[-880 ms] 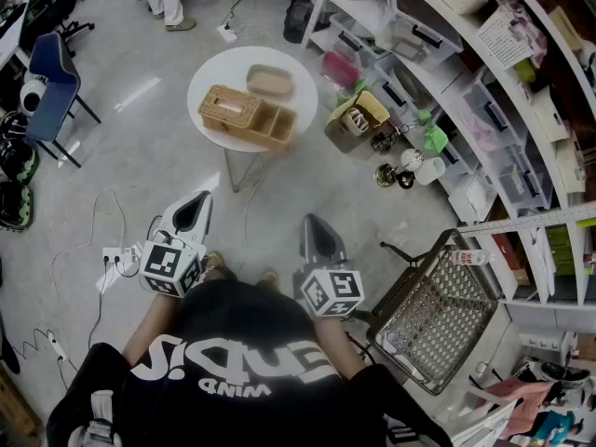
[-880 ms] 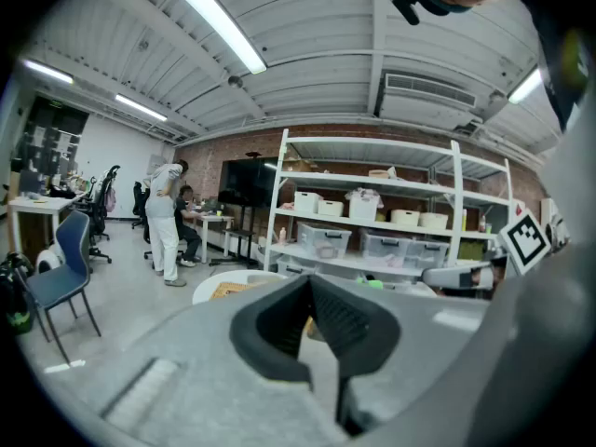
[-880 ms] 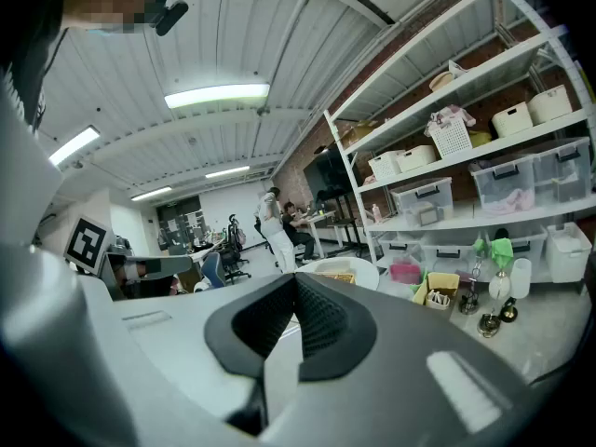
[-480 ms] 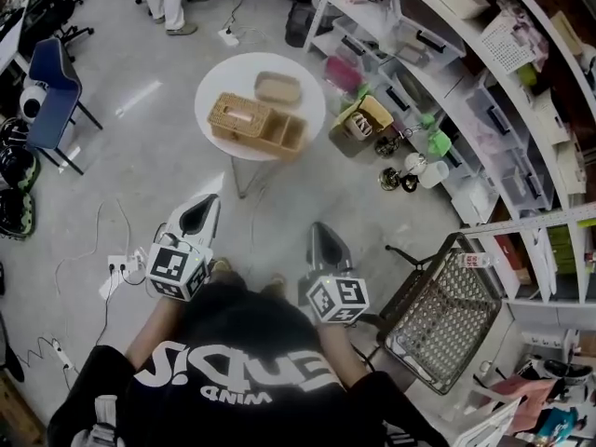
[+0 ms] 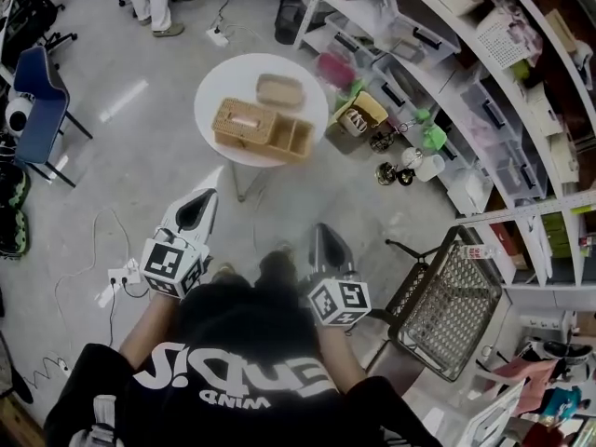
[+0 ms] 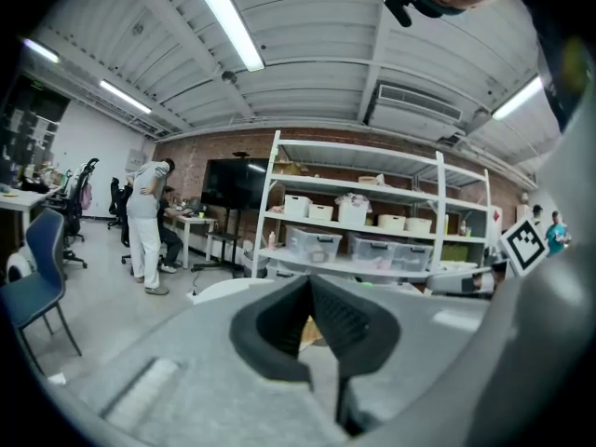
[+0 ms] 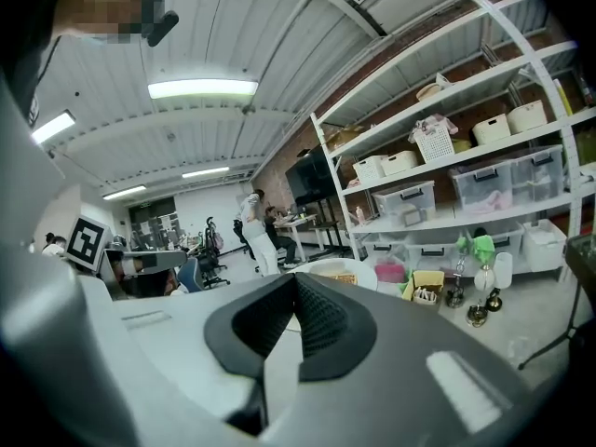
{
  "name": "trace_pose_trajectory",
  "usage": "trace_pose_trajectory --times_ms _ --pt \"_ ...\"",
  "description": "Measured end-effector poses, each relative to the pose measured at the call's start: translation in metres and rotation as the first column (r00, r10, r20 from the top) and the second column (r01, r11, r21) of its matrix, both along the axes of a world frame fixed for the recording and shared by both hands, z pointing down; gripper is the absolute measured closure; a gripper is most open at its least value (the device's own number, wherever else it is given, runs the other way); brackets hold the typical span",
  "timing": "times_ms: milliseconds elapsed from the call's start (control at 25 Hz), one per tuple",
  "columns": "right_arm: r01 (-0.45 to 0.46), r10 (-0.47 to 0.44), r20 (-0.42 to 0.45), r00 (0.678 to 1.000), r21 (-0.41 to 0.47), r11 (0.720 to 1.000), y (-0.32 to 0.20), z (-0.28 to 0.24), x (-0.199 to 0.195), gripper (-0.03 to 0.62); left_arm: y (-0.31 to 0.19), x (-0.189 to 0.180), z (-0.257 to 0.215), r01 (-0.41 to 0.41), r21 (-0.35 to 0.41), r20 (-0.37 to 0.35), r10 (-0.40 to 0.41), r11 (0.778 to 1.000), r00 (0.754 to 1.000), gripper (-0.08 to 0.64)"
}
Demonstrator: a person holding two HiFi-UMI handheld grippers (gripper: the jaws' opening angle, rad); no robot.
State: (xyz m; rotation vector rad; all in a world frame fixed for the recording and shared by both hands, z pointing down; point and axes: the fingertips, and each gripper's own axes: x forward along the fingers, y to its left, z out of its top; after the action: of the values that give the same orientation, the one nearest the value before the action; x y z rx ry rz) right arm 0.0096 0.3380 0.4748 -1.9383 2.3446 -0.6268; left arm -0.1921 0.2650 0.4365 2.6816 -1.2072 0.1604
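Both the left gripper (image 5: 207,196) and right gripper (image 5: 322,231), fingers pressed together and empty, aim at the wicker organizer (image 5: 261,128) on the round table (image 5: 219,87) well ahead; the corded power strip (image 5: 119,276) on the floor nearby could trip the person.

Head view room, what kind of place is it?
Probably a workshop or lab workroom: long white shelves full of plastic bins, a blue office chair, and a power strip lying on the bare concrete floor.

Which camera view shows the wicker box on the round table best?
The head view: the box lies whole on the table, seen from above, open compartments clear. The left gripper view shows only a sliver of it past the jaws; the right gripper view, a small strip just above them.
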Motion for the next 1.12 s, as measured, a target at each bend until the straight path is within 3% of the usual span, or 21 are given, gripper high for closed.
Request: trace_pose_trajectory --times_ms 440,1120 --pt "0.007 -0.007 -0.002 1.000 0.018 1.000 -0.071 0.004 0.016 0.594 -0.066 0.016 0.005 -0.001 0.004 -0.021 0.001 1.000 1.000 0.558" --pt "0.167 -0.167 0.018 0.986 0.005 0.986 -0.267 -0.005 0.072 0.594 -0.234 0.062 -0.007 0.152 -0.016 -0.011 -0.152 0.988 0.988 0.558"
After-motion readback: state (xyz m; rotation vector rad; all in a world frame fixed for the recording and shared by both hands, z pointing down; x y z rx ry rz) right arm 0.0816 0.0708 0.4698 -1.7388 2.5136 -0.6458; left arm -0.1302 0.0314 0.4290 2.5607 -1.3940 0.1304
